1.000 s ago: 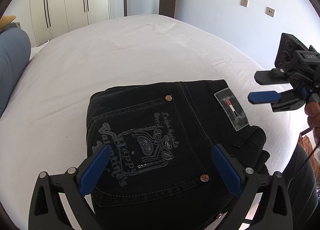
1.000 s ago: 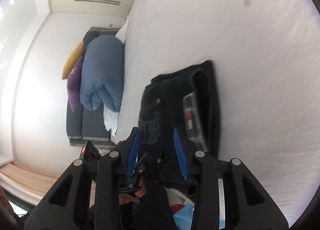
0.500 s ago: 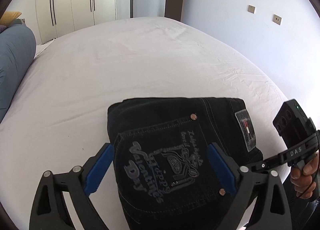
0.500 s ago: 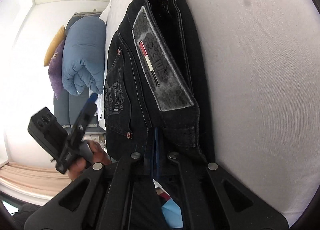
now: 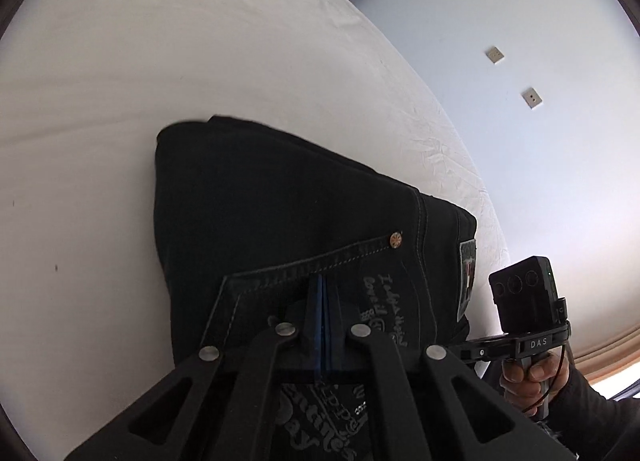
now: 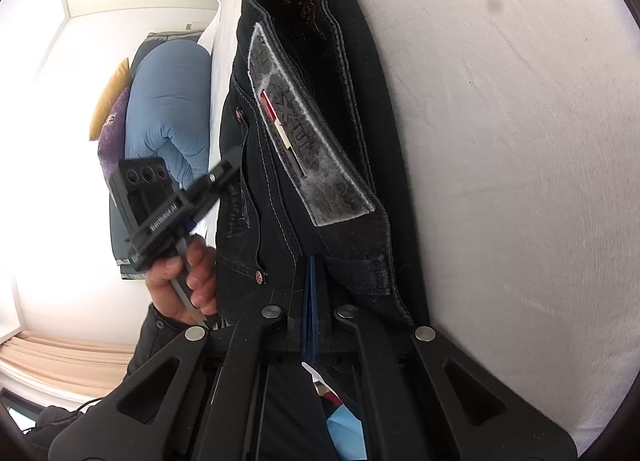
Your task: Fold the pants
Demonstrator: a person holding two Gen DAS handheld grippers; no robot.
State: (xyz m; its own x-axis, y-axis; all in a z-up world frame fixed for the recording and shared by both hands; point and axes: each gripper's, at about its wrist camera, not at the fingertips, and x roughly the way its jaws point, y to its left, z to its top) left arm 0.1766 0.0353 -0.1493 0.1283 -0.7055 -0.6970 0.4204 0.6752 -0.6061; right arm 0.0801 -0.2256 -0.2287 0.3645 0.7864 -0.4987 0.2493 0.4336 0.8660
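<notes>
Left gripper (image 5: pixel 322 301): jaws pressed together, blue pads meeting over the printed back pocket (image 5: pixel 320 273) of the pants; whether cloth is caught between them cannot be told. Right gripper (image 6: pixel 310 285): jaws likewise pressed together at the near edge of the pants by the waistband; a pinch of cloth cannot be confirmed. Right hand (image 5: pixel 532 377) and left hand (image 6: pixel 184 281): each wrapped round its gripper handle, seen from the opposite camera. Pants (image 5: pixel 280 201): black jeans, folded into a compact stack, lying on the bed near its near edge, grey waistband patch (image 6: pixel 304 149) facing up. Bed (image 5: pixel 160 61): white sheet, lightly creased. Beyond: blue duvet roll (image 6: pixel 168 101), yellow and purple cushions (image 6: pixel 110 117), pale wall with two wall plates (image 5: pixel 531 97).
</notes>
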